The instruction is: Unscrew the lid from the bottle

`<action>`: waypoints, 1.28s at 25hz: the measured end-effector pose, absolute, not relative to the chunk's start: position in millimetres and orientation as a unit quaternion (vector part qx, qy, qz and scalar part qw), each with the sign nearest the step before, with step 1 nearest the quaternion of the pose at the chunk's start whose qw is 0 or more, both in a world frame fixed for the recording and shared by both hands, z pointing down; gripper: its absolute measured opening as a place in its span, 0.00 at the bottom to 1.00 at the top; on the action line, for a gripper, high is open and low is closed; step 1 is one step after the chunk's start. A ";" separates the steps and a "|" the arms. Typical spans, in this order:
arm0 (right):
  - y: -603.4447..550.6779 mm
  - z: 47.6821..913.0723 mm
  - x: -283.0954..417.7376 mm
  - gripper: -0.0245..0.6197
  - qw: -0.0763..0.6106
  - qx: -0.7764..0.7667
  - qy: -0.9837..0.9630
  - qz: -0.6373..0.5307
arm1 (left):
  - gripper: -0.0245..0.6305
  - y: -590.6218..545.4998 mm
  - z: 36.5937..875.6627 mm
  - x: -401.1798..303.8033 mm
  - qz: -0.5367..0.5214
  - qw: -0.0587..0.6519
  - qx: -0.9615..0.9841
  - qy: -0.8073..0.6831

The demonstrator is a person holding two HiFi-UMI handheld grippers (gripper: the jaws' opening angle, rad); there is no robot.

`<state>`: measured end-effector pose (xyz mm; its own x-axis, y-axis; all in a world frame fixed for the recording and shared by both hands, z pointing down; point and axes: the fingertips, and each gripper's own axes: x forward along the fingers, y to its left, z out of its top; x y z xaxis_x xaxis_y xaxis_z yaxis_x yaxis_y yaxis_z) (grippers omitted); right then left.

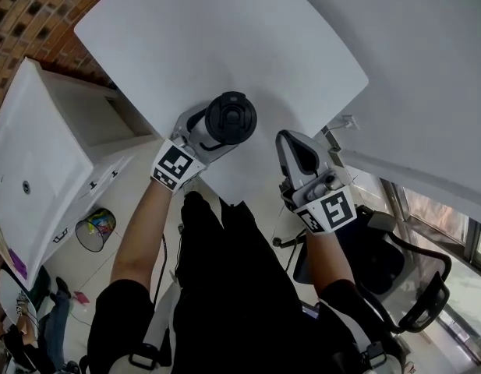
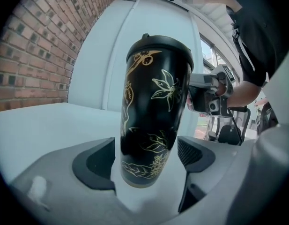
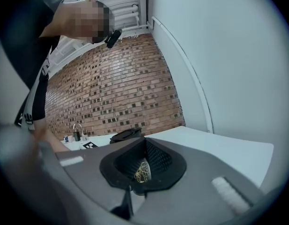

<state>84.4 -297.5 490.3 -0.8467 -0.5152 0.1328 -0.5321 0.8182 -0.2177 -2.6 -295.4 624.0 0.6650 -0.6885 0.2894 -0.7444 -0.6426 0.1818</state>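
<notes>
A black bottle (image 2: 153,111) with a gold flower pattern stands nearly upright between my left gripper's (image 2: 146,156) pads, which close on its lower body. Its black lid (image 1: 231,118) is on top, and its base hangs just above the white table (image 1: 224,45) near the front edge. In the head view the left gripper (image 1: 213,135) reaches in from the lower left. My right gripper (image 1: 291,140) is beside the bottle on its right, apart from it, shut with nothing held. In the right gripper view the closed jaws (image 3: 144,165) point at the bottle, and the lid (image 3: 125,135) shows above them.
A white cabinet (image 1: 37,154) stands left of the table, against a brick wall (image 1: 37,14). On the floor below it is a wire bin (image 1: 96,231). A black office chair (image 1: 396,279) stands at the lower right. A white wall (image 1: 427,68) runs behind the table's right side.
</notes>
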 end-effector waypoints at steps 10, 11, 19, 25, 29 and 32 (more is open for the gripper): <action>-286.1 498.3 57.3 0.15 0.093 0.215 -0.970 0.059 | 0.69 -301.5 627.5 -0.2 0.083 0.141 0.902 -0.400; -281.1 499.4 52.6 0.28 0.098 0.199 -0.974 0.055 | 0.68 -301.8 626.9 -0.1 0.083 0.139 0.903 -0.398; -273.0 497.8 16.3 0.73 0.087 0.195 -0.976 0.044 | 0.62 -299.5 626.9 4.2 0.086 0.138 0.906 -0.390; -284.5 491.7 -6.4 0.77 0.063 0.219 -0.973 0.044 | 0.61 -301.6 627.3 7.7 0.082 0.141 0.905 -0.394; -285.2 495.7 -20.0 0.77 0.059 0.225 -0.971 0.053 | 0.61 -300.3 628.8 6.0 0.086 0.142 0.904 -0.394; -290.5 498.4 -19.6 0.76 0.072 0.241 -0.967 0.041 | 0.61 -301.7 627.9 11.6 0.081 0.143 0.905 -0.393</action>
